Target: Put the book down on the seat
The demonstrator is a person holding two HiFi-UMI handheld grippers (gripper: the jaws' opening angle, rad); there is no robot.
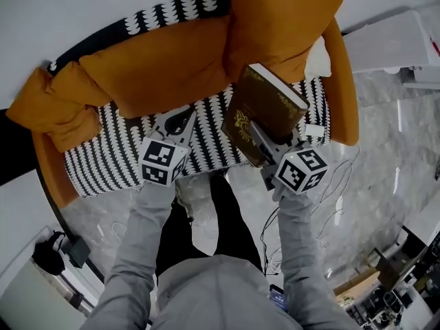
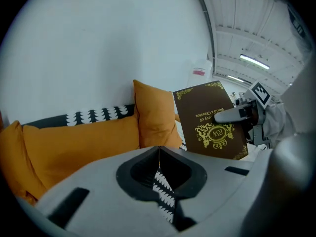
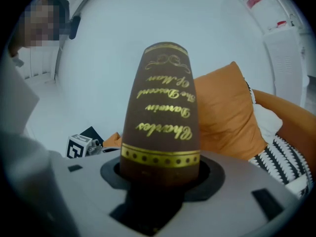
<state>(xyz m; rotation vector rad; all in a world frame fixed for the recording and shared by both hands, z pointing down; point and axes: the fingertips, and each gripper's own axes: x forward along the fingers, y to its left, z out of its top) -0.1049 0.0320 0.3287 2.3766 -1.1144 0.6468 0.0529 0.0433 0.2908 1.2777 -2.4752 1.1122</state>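
A thick brown book (image 1: 265, 105) with gold print hangs tilted above the right end of the sofa's black-and-white patterned seat (image 1: 117, 157). My right gripper (image 1: 265, 141) is shut on its lower edge, one finger lying across the cover. In the right gripper view the book's spine (image 3: 163, 112) stands up between the jaws. The left gripper view has the book's cover (image 2: 212, 125) at the right. My left gripper (image 1: 177, 122) hovers over the middle of the seat, jaws shut and holding nothing (image 2: 159, 157).
Long orange back cushions (image 1: 165, 67) line the sofa and an upright orange cushion (image 1: 275, 19) stands behind the book. A white pillow (image 1: 317, 57) lies at the right arm. Cables (image 1: 337, 177) trail on the marble floor; a white cabinet (image 1: 392, 43) stands at the right.
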